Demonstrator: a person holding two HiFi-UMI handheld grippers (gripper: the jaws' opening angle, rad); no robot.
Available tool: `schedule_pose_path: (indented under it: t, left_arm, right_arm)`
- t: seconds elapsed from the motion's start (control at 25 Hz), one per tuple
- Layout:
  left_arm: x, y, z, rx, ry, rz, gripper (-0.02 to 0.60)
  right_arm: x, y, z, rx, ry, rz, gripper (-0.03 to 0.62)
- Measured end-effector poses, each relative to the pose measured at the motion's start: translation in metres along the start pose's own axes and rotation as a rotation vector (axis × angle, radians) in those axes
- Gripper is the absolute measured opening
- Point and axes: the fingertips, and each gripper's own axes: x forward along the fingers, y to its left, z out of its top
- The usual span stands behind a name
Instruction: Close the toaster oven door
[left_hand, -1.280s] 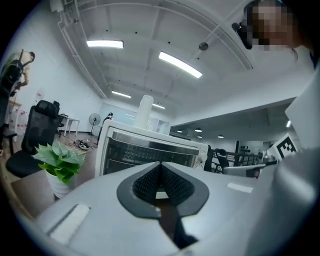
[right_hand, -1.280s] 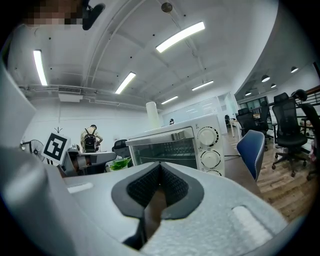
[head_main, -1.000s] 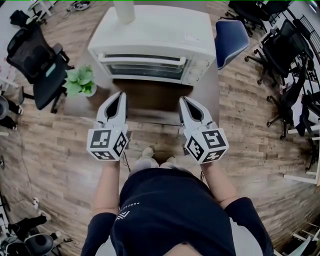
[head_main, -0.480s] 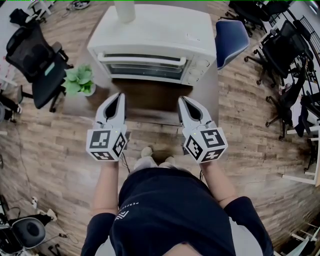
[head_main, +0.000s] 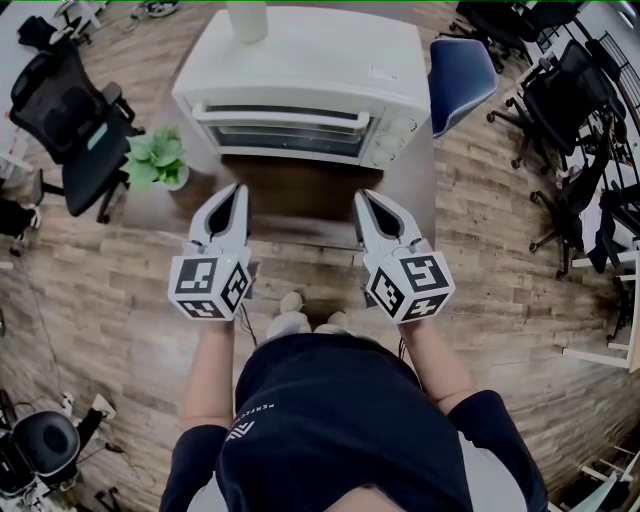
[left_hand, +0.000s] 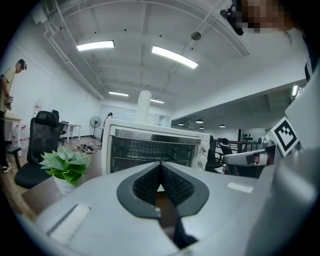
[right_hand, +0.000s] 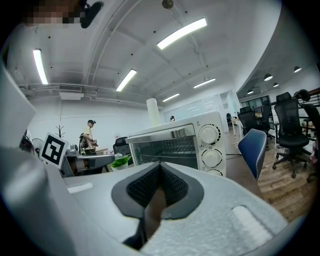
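Observation:
The white toaster oven (head_main: 300, 75) stands on a brown table (head_main: 300, 200). Its glass door (head_main: 290, 138) is upright against the front, with the long handle (head_main: 285, 117) across the top. My left gripper (head_main: 238, 190) and right gripper (head_main: 365, 197) hover side by side over the table's near edge, short of the oven and touching nothing. Both are shut and empty. In the left gripper view the pads (left_hand: 150, 182) meet in front of the oven (left_hand: 155, 150). In the right gripper view the pads (right_hand: 172, 185) also meet, with the oven's knobs (right_hand: 209, 135) beyond.
A potted green plant (head_main: 155, 160) sits on the table's left corner. A white cylinder (head_main: 247, 20) stands on the oven's top. A blue chair (head_main: 460, 75) is right of the table, and black office chairs (head_main: 75, 120) stand on the wooden floor around it.

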Motion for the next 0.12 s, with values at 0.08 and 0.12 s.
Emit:
schedule_pose_path:
  t: [0.08, 0.12]
  left_arm:
    - [0.0004, -0.0007, -0.0004, -0.002, 0.002, -0.002, 0.000]
    - [0.0005, -0.0010, -0.0005, -0.004, 0.002, -0.003, 0.000]
  right_arm:
    - [0.0000, -0.0005, 0.0005, -0.001, -0.001, 0.001, 0.002]
    - [0.0000, -0.0007, 0.0007, -0.001, -0.001, 0.001, 0.002]
